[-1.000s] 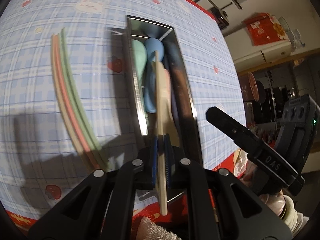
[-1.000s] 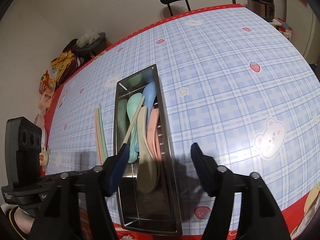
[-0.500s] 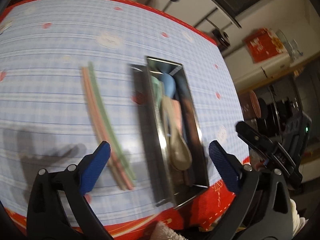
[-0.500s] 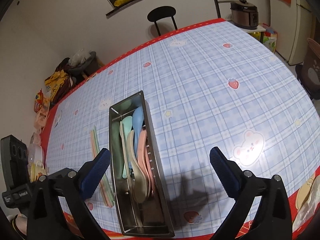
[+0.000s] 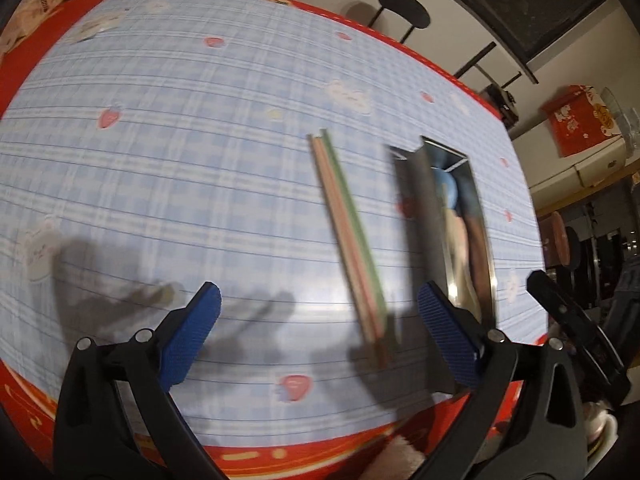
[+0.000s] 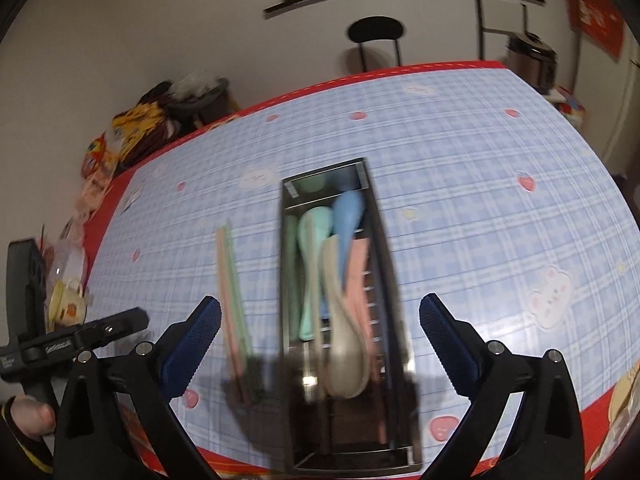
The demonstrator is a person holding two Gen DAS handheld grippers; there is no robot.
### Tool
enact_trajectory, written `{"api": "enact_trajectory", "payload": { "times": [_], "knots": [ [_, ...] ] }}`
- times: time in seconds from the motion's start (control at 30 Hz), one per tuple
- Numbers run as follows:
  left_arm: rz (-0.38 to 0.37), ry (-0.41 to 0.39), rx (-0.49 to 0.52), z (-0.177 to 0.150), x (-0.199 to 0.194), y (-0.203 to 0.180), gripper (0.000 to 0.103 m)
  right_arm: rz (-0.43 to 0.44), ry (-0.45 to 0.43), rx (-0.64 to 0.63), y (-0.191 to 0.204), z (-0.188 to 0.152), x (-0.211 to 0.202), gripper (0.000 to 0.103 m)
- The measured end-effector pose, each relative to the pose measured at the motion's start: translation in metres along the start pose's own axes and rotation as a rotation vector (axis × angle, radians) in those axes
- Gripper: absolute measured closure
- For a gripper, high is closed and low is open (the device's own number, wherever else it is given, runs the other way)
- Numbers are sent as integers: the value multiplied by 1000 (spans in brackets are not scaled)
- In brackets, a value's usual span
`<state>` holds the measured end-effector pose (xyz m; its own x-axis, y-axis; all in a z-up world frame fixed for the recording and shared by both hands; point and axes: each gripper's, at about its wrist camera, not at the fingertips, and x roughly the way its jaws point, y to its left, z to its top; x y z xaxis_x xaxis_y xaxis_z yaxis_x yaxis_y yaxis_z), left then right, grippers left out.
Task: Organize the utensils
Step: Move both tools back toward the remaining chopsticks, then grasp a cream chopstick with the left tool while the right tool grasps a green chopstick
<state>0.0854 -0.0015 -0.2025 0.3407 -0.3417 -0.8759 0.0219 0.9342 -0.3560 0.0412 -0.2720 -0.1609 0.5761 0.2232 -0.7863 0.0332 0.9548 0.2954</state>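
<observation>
A steel utensil tray [image 6: 390, 280] lies lengthwise on the blue checked tablecloth. It holds a blue spoon [image 6: 348, 212], a green spoon [image 6: 314, 240], a beige spoon [image 6: 340, 340] and a pink one [image 6: 356, 280]. My right gripper [image 6: 320, 344] hangs open above the tray's near end, with nothing between its pads. Left of the tray lie pink and green chopsticks [image 6: 232, 280] side by side. In the left wrist view my left gripper [image 5: 320, 332] stands wide open and empty over the near ends of the chopsticks [image 5: 348, 236], with the tray [image 5: 416, 208] to its right.
The table's red front border [image 5: 280, 452] runs just under both grippers. A black stool [image 6: 376, 32] stands beyond the far edge, and bags [image 6: 136, 128] are piled past the far left corner. A rice cooker [image 6: 532, 60] sits at the back right. The cloth right of the tray is bare.
My left gripper let go of a thin beige stick over the tray, opened wide and swung left to the chopsticks. My right gripper opened wider and drew back from the tray.
</observation>
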Motion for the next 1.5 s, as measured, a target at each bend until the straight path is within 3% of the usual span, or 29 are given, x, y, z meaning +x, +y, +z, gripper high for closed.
{"api": "enact_trajectory", "payload": {
  "times": [0.1, 0.2, 0.37, 0.6, 0.73, 0.8, 0.9, 1.13, 1.27, 1.5],
  "knots": [
    [34, -16, 28, -4, 2, 7, 6, 1, 24, -55, 16, -2, 5, 6],
    [32, 32, 50, -8, 17, 12, 6, 35, 87, -56, 21, -3, 14, 6],
    [75, 68, 138, -11, 35, -1, 6, 11, 162, -52, 23, -2, 25, 6],
    [114, 56, 230, -5, 49, -24, 7, 1, 135, -126, 36, 8, 23, 9],
    [125, 97, 242, -1, 63, -28, 34, 48, 140, -124, 36, 15, 25, 27],
    [133, 107, 247, -1, 68, -27, 38, 55, 139, -127, 38, 18, 26, 37],
    [115, 102, 254, 3, 69, -30, 47, 65, 146, -125, 38, 20, 29, 44],
    [126, 93, 291, 8, 78, -41, 44, 72, 159, -124, 38, 25, 37, 45],
    [178, 89, 353, 10, 87, -53, 42, 71, 163, -121, 38, 27, 40, 45],
    [240, 80, 371, 11, 90, -53, 26, 70, 164, -113, 36, 28, 42, 45]
  ]
}}
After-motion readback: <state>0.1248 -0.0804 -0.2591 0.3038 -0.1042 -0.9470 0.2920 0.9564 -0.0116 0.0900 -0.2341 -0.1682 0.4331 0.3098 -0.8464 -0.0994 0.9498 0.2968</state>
